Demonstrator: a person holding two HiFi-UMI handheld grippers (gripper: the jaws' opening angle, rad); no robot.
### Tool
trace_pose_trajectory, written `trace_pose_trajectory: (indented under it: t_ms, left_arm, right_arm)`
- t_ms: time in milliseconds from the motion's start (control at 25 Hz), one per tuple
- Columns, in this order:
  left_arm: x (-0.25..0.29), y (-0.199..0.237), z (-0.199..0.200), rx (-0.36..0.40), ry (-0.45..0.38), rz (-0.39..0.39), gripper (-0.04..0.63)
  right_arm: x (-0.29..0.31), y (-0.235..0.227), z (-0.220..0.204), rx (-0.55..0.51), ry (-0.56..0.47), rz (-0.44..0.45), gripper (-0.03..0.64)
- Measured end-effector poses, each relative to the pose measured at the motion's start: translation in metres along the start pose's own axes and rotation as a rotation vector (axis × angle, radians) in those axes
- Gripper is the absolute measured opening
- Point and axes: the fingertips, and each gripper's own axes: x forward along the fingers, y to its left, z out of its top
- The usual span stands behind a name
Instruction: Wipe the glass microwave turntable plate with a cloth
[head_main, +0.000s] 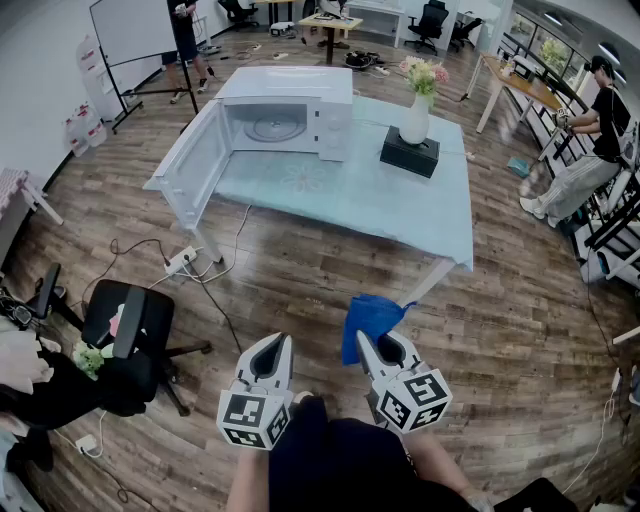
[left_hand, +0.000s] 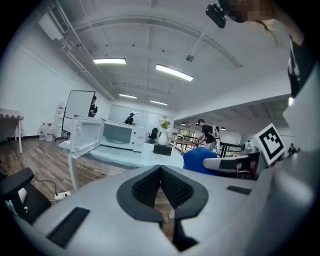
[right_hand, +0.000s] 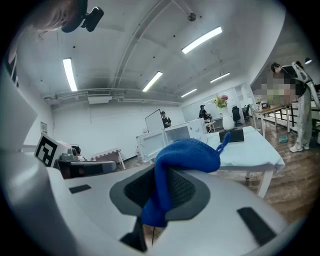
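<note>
a wood-plank floor (head_main: 300, 290) runs through a large open room with white walls (right_hand: 95, 130) and long ceiling strip lights (right_hand: 202, 40). the bench (head_main: 400, 200), draped in pale blue, stands mid-room. in the head view a whiteboard (head_main: 130, 25) on a stand sits at the far left, with water bottles (head_main: 75, 130) near it by the wall. a black office chair (head_main: 135, 320) and a power strip (head_main: 182, 262) with cables are at the near left. wooden desks (head_main: 520, 85) line the windows (head_main: 550, 50) at the right.

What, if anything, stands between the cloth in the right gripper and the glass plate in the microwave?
Nothing visible does: the door stands open, the plate lies exposed inside the microwave, well ahead of the cloth.
</note>
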Motion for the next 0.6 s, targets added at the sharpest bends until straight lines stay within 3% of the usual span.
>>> trace_pose_trajectory:
  t_ms: [600]
  left_arm:
    - [0.010, 0.016, 0.006, 0.010, -0.004, 0.009, 0.005]
  right_arm:
    - [0.017, -0.005, 0.000, 0.026, -0.010, -0.004, 0.052]
